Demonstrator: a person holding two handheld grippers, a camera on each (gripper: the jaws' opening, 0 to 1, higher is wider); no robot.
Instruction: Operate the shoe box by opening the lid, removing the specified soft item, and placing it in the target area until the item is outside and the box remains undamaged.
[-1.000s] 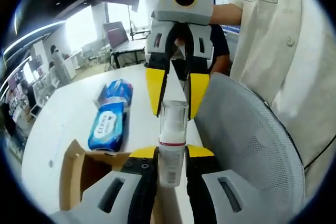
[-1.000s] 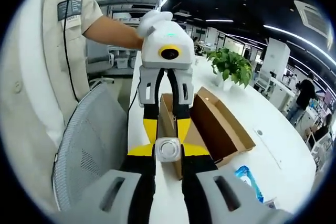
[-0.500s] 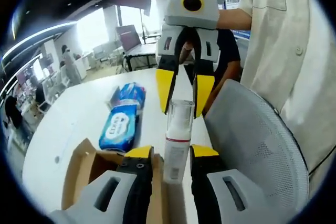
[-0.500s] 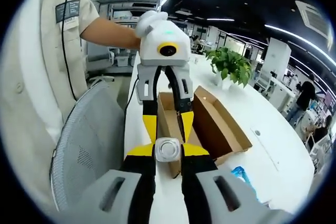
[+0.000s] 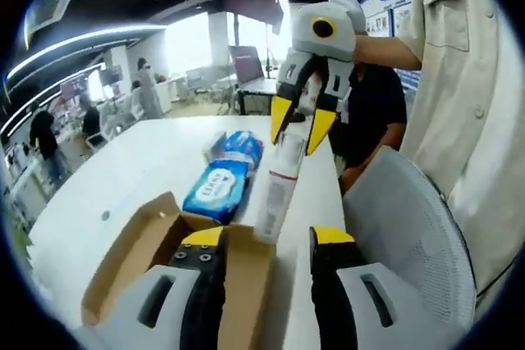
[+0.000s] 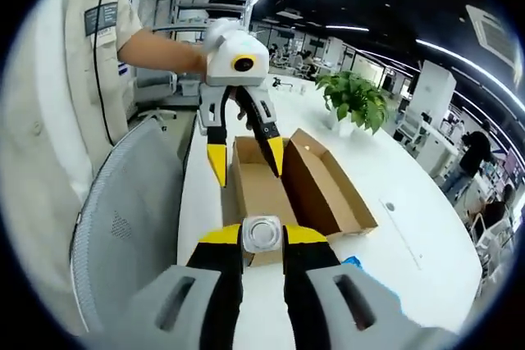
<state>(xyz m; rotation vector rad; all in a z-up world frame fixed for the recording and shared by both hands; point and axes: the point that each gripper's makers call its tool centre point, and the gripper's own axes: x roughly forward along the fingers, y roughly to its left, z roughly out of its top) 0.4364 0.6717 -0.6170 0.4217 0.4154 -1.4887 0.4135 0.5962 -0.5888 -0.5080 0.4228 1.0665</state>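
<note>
In the left gripper view, the left tool has its yellow-tipped jaws spread apart, with nothing between them. Just beyond and between them hangs a clear bottle with a pale label, tilted, its upper end pinched by the right tool, which reaches in from the top right. The bottle is in the air above the desk, just beside the near corner of the box. The cardboard box lies open on the desk, its brown inside showing, under the left jaw. Past it, two blue packs lie on the desk, one behind the other, near the bottle but apart from it. A grey mesh chair back stands at the right, and a person in a beige shirt holds the right tool.

In the right gripper view, the right tool is pressed on the bottle, seen end on as a rounded square between the yellow tips. The left tool hangs ahead, jaws spread, over the open box and apart from the bottle. A blue pack peeks out at the right jaw. A green plant stands farther along the desk, and the chair sits at the left.
</note>
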